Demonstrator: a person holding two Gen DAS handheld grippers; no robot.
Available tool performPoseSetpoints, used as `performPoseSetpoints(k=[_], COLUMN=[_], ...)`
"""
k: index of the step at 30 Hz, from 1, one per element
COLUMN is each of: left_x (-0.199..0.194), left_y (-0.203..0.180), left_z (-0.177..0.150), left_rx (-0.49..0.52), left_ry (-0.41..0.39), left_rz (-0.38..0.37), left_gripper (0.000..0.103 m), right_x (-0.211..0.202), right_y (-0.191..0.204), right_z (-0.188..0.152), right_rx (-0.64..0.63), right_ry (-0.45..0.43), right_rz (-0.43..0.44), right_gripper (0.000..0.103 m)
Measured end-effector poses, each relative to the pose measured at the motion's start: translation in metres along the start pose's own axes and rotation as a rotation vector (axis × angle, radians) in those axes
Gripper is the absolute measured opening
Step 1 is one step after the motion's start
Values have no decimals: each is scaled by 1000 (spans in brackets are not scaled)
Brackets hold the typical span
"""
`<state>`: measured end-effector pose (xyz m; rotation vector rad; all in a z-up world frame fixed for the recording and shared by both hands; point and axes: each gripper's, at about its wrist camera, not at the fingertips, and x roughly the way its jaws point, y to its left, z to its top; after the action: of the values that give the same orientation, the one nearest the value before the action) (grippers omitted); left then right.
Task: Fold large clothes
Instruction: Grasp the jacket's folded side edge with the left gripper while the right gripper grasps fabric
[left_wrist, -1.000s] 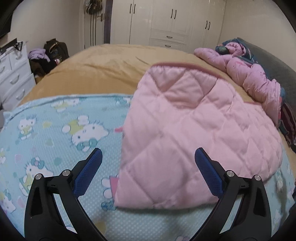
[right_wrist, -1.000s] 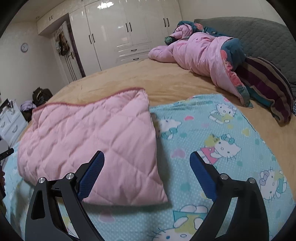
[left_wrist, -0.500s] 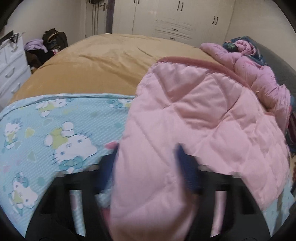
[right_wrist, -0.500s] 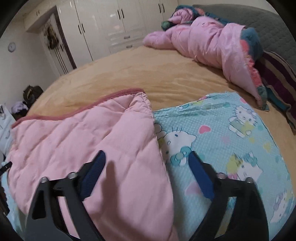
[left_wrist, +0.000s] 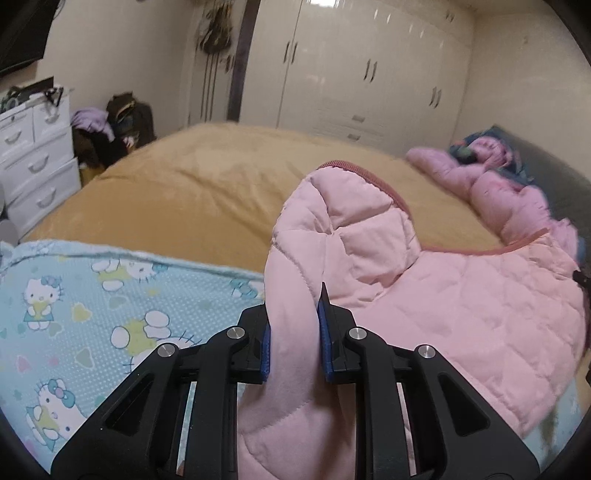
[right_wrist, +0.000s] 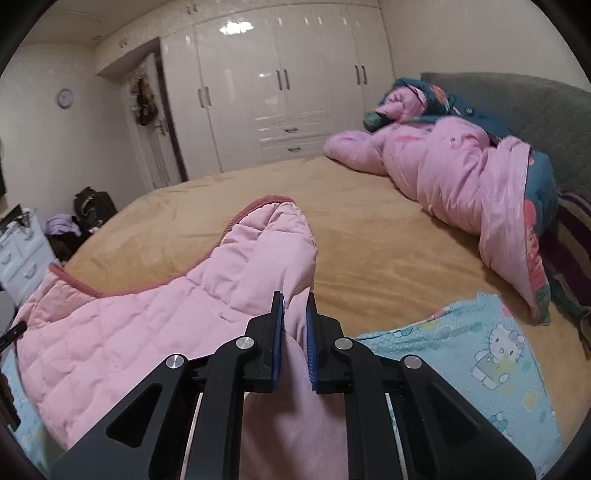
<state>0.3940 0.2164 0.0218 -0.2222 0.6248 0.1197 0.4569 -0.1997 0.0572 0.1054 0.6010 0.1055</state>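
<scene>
Bedroom, tan bed. My left gripper and right gripper each clamped on pink quilt corner, lifted above bed for folding.

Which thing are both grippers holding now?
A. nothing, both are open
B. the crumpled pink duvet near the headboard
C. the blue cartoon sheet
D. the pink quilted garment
D: the left gripper and the right gripper are each shut on a fold of the pink quilted garment, which is lifted above the blue sheet.
</scene>
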Motion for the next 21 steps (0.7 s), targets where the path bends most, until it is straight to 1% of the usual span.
performPoseSetpoints(k=[3, 5, 7, 8, 9, 13, 15, 19, 20, 21], left_x=[40, 54, 64, 66, 68, 70, 70, 63, 61, 58], left_y=[3, 5, 8, 10, 12, 15, 16, 11, 12, 12], left_z=[-12, -22, -33, -37, -42, -54, -58, -56, -56, -56], left_rx=[5, 1, -4, -9, -12, -45, -66, -45, -40, -39], left_ry=[105, 141, 166, 172, 174, 166, 159, 154, 162, 174], left_rz=[57, 70, 75, 71, 61, 37, 29, 43, 47, 57], left_gripper=[13, 16, 18, 19, 19, 21, 21, 23, 27, 32], right_x=[34, 50, 67, 75, 79, 91, 93, 89, 88, 84], right_y=[-6, -14, -21, -23, -25, -23, -23, -21, -23, -24], right_z=[-20, -39, -57, -69, -76, -93, -92, -88, -87, -87], right_rx=[14, 32, 42, 37, 31, 16, 16, 1, 3, 9], right_ry=[72, 120, 182, 219, 227, 272, 281, 298, 299, 296], right_rz=[-67, -93, -99, -101, -110, -86, -87, -115, -126, -140], right_gripper=[10, 10, 11, 12, 13, 17, 17, 19, 25, 39])
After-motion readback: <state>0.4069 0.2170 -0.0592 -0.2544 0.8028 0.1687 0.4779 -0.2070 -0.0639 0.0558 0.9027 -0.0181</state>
